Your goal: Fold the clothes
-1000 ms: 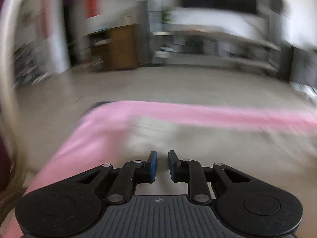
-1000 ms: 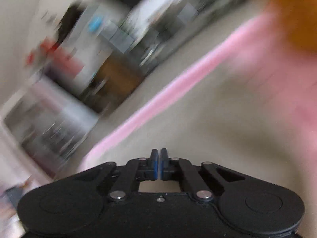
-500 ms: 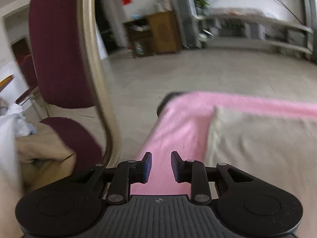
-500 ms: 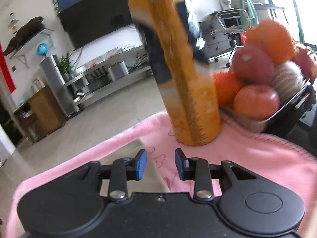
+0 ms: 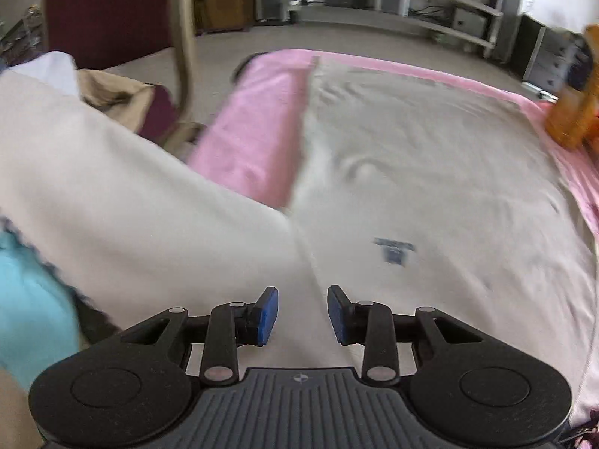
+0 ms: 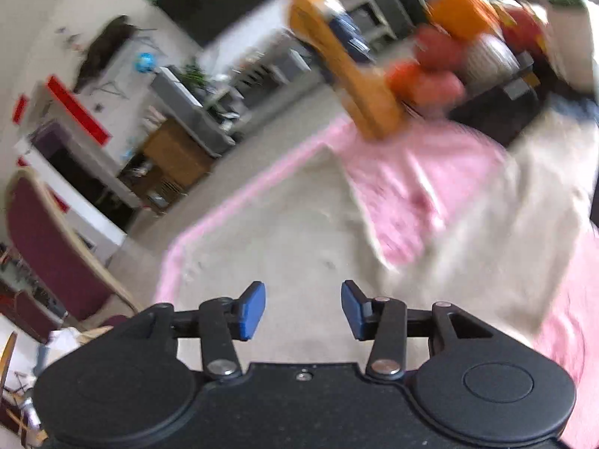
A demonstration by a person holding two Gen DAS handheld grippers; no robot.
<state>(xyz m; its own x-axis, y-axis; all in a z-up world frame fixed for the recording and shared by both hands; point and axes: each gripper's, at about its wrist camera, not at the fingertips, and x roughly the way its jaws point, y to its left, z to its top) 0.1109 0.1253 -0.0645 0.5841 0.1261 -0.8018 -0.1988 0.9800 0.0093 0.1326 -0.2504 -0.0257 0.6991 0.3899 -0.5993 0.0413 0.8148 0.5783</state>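
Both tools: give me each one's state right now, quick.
Left tool: open, holding nothing, over the beige shirt.
Right tool: open, holding nothing, over the same shirt.

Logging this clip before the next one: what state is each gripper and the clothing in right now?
left gripper: open, empty, over the shirt
right gripper: open, empty
shirt: spread flat on the pink blanket, sleeves out to the sides, not folded
orange bottle: standing on the blanket beside the fruit bowl
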